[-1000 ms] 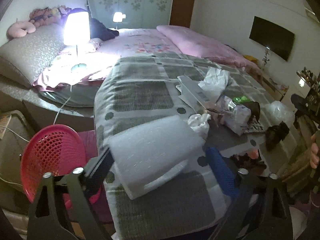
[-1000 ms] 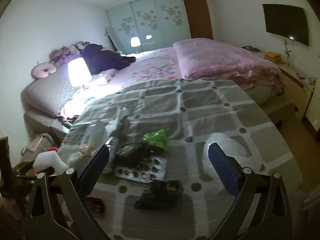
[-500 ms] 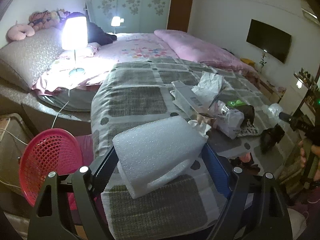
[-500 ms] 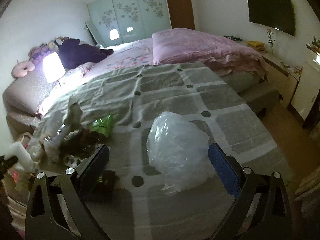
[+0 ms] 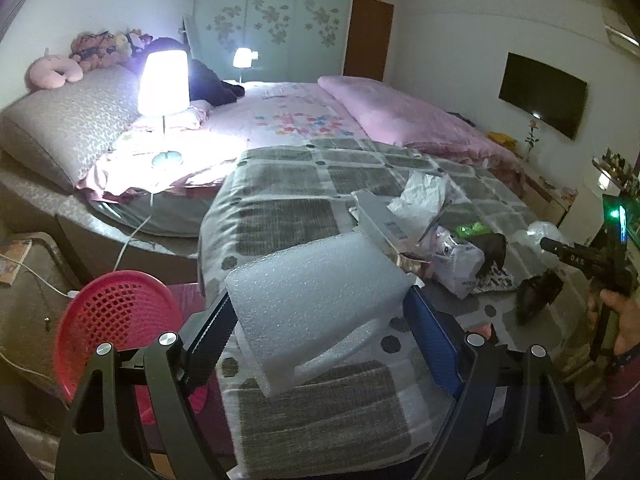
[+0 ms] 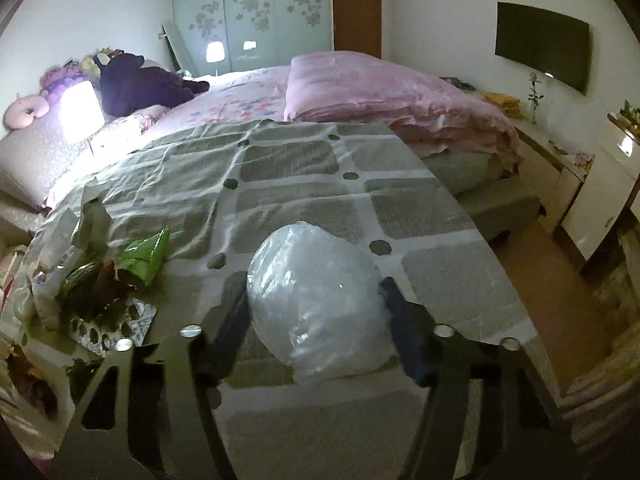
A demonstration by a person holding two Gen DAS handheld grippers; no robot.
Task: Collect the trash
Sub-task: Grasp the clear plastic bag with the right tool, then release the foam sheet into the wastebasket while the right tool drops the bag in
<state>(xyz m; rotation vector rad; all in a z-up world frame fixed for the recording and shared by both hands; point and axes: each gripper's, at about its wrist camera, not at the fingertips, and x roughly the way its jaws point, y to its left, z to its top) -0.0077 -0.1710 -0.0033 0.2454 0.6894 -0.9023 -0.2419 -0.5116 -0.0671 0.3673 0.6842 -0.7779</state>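
Note:
My left gripper (image 5: 320, 298) is shut on a white foam block (image 5: 304, 276), held above the near edge of the grey checked blanket (image 5: 280, 220). A red mesh basket (image 5: 112, 320) stands on the floor to its lower left. My right gripper (image 6: 315, 288) is closing around a crumpled clear plastic bag (image 6: 316, 284) that lies on the blanket; both pads meet the bag's sides. Left of it lie a green wrapper (image 6: 148, 256) and a blister pack (image 6: 108, 320). In the left wrist view a hand (image 5: 616, 312) holds the right gripper (image 5: 580, 258) at the far right.
A pile of trash sits mid-blanket: crumpled white paper (image 5: 424, 192), a flat carton (image 5: 376, 216), a white plastic bag (image 5: 456, 264). A lit lamp (image 5: 164, 80) and pillows are at the back left, a pink quilt (image 6: 380, 88) behind, a low cabinet (image 6: 560, 168) at the right.
The right gripper swung right and down from the dark trash pile to the clear bag, and its jaws narrowed onto it. The left gripper kept the foam block nearly still.

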